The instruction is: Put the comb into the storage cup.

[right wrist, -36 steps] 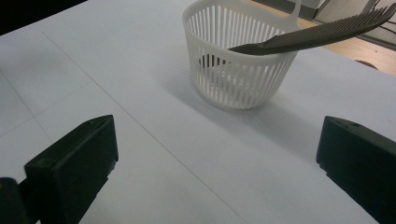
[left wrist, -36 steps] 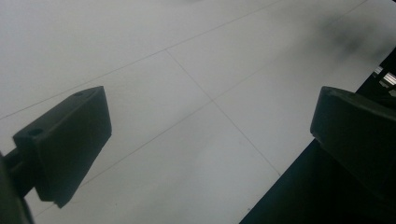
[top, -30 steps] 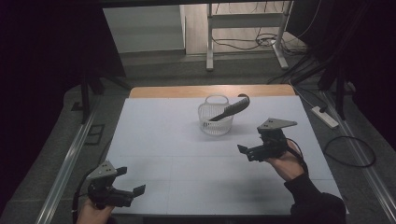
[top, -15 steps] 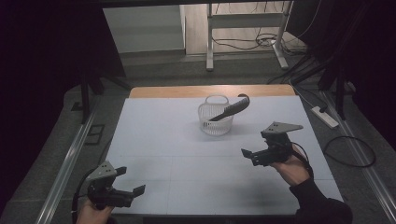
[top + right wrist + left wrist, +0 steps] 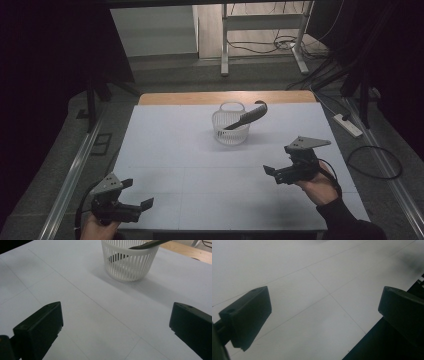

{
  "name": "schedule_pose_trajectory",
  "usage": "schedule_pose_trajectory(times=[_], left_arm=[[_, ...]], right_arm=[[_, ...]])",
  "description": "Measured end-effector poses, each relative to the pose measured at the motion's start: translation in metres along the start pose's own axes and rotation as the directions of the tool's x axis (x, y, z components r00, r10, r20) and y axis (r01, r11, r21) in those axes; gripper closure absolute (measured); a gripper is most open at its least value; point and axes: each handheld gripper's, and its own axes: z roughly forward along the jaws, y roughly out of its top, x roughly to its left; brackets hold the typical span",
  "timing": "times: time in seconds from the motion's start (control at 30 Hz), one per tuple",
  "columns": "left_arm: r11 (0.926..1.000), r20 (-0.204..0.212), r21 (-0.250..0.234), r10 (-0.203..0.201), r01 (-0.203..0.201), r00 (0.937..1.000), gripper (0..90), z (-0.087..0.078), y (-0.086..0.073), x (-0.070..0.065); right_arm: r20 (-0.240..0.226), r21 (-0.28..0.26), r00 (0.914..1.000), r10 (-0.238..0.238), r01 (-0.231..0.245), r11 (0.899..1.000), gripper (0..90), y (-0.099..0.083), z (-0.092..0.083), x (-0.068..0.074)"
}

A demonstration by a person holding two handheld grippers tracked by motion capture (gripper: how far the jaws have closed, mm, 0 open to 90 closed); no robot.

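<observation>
— So, where are the grippers?
— Left gripper (image 5: 134,208) at the near edge, right gripper (image 5: 280,175) mid-table; both gape empty.
— And the brush (image 5: 245,118)?
— In the basket (image 5: 231,129) at the far middle, handle leaning up and out to the right.
— Which step?
— Likely a finished placing; next, rest or reach again.

Looks like a lab or test bay, not a home. White-topped table (image 5: 165,150) with a wooden far edge sits between metal floor rails (image 5: 75,165), boxed in by dark curtains (image 5: 55,45). Loose cables (image 5: 260,45) and a power strip (image 5: 348,125) on bare floor, plus a metal stand frame (image 5: 260,35) behind.
</observation>
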Motion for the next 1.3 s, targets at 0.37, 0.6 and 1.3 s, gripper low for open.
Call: schedule_pose_trajectory(times=[0.37,0.6,1.3], left_arm=[[1.0000,-0.015,0.000,0.007,-0.007,0.9999,0.0,0.000,0.000,0.000],[1.0000,-0.014,0.002,0.003,-0.003,0.9999,0.0,0.001,0.000,0.000],[1.0000,-0.013,0.005,0.002,-0.002,0.9999,0.0,0.001,0.000,0.000]], right_arm=[[-0.014,0.013,0.9996,0.024,-0.024,1.000,0.0,-0.009,-0.009,-0.001],[-0.011,0.019,0.9997,0.022,-0.021,1.000,0.0,-0.018,-0.013,-0.001],[0.029,0.034,0.9987,0.042,-0.043,0.998,0.0,-0.041,-0.035,-0.004]])
